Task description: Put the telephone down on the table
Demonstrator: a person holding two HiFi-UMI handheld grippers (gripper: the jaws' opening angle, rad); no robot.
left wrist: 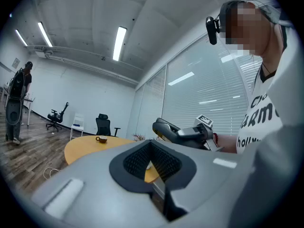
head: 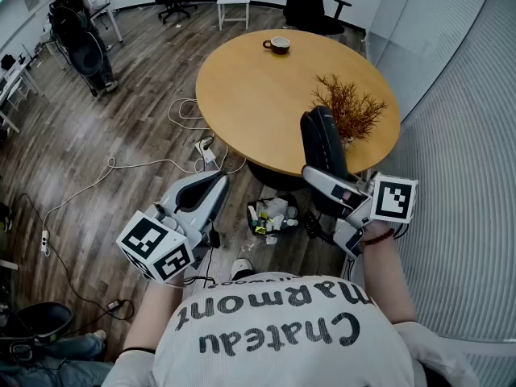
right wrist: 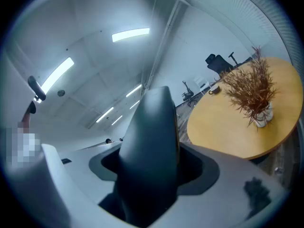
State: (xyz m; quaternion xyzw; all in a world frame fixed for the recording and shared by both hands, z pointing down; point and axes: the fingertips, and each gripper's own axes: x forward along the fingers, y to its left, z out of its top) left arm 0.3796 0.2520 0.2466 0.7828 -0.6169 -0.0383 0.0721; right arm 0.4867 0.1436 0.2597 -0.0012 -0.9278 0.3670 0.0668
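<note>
The telephone (head: 322,142) is a dark, long handset. It stands nearly upright in my right gripper (head: 329,182), which is shut on its lower part, just in front of the near edge of the round wooden table (head: 258,95). In the right gripper view the telephone (right wrist: 152,141) fills the space between the jaws and hides the pads. My left gripper (head: 211,185) hangs lower left over the floor, shut with nothing in it. In the left gripper view its pads (left wrist: 137,161) meet at the tip, and the telephone (left wrist: 166,127) shows beyond them.
A brown cup on a saucer (head: 278,44) sits at the table's far side. A dried reddish plant in a small pot (head: 351,107) stands near its right edge. Below the table are a bin of rubbish (head: 270,216) and cables (head: 121,168). Office chairs (head: 310,2) stand behind.
</note>
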